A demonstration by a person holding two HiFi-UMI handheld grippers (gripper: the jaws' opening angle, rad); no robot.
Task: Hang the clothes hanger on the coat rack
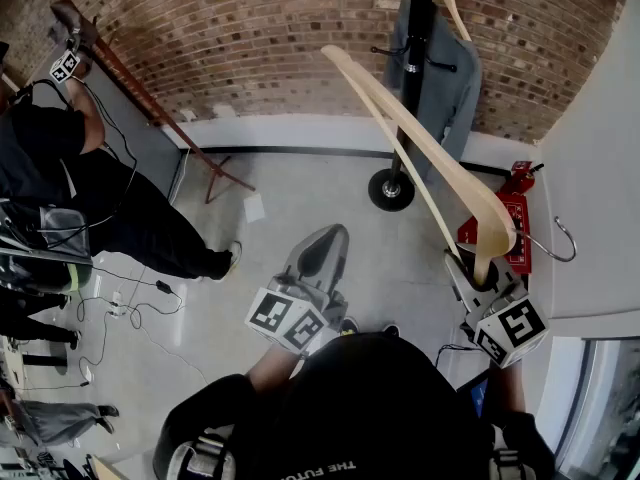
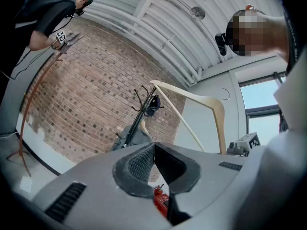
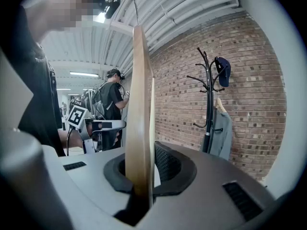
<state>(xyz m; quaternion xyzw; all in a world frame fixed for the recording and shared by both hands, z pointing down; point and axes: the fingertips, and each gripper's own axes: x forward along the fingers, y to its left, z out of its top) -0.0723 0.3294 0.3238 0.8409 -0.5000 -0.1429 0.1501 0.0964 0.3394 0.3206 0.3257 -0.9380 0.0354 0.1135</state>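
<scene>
My right gripper [image 1: 478, 276] is shut on one end of a pale wooden clothes hanger [image 1: 420, 148]. The hanger rises up and to the left, and its metal hook [image 1: 562, 238] sticks out to the right. In the right gripper view the hanger [image 3: 141, 104] stands upright between the pads of the right gripper [image 3: 144, 176]. The black coat rack [image 1: 415, 58] stands ahead against the brick wall. It shows with a cap on top in the right gripper view [image 3: 209, 104] and further off in the left gripper view [image 2: 141, 114]. My left gripper [image 1: 322, 253] is shut with nothing in it, to the left of the hanger.
A grey garment [image 1: 445, 78] hangs on the rack from another wooden hanger. A red fire extinguisher box [image 1: 512, 208] sits beside a white wall [image 1: 590, 168] at the right. A person in black [image 1: 90, 188] stands at the left, with cables on the floor. A wooden frame [image 1: 150, 98] leans on the brick.
</scene>
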